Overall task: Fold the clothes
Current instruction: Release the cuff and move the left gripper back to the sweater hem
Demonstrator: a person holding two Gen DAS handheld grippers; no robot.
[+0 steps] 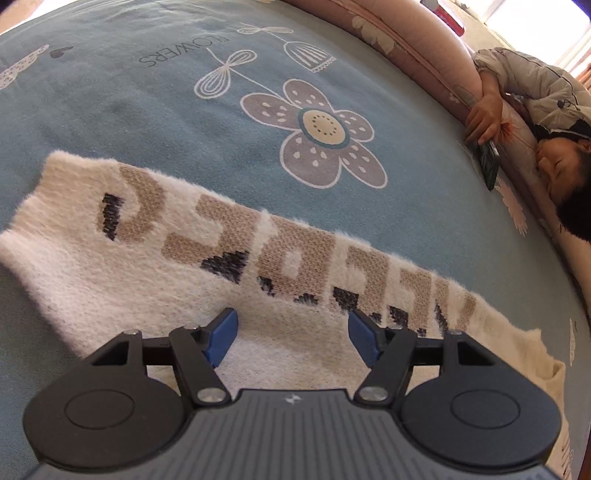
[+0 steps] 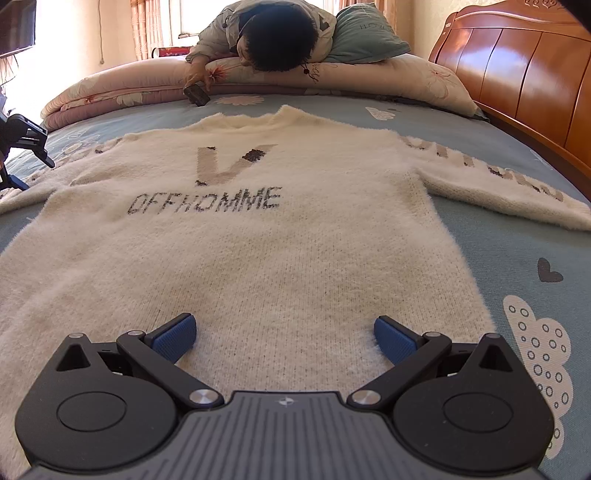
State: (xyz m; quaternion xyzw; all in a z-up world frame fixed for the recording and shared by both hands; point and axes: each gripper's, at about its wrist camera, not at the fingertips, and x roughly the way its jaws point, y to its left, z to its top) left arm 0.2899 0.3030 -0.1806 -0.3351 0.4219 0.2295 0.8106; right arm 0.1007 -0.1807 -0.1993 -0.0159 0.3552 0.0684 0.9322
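A white fuzzy sweater (image 2: pixel 258 236) lies flat on the bed (image 2: pixel 517 251), front side up, with its neck at the far end. Both sleeves stretch out to the sides. The right sleeve (image 2: pixel 491 177) reaches toward the wooden headboard (image 2: pixel 517 66).

The left gripper (image 1: pixel 291 338) hangs over the left sleeve (image 1: pixel 207 236), which lies flat on the blue sheet with brown letters along it. Its jaws are apart and hold nothing; only the sleeve shows below the gap.

The right gripper (image 2: pixel 284 341) hangs over the near hem of the sweater. Its jaws are spread wide and hold nothing.

At the far side of the bed a person (image 2: pixel 273 37) leans on a pink quilt (image 2: pixel 122 92), with a hand (image 1: pixel 484 118) on a phone (image 1: pixel 489 162). A green pillow (image 2: pixel 369 33) sits beside them.
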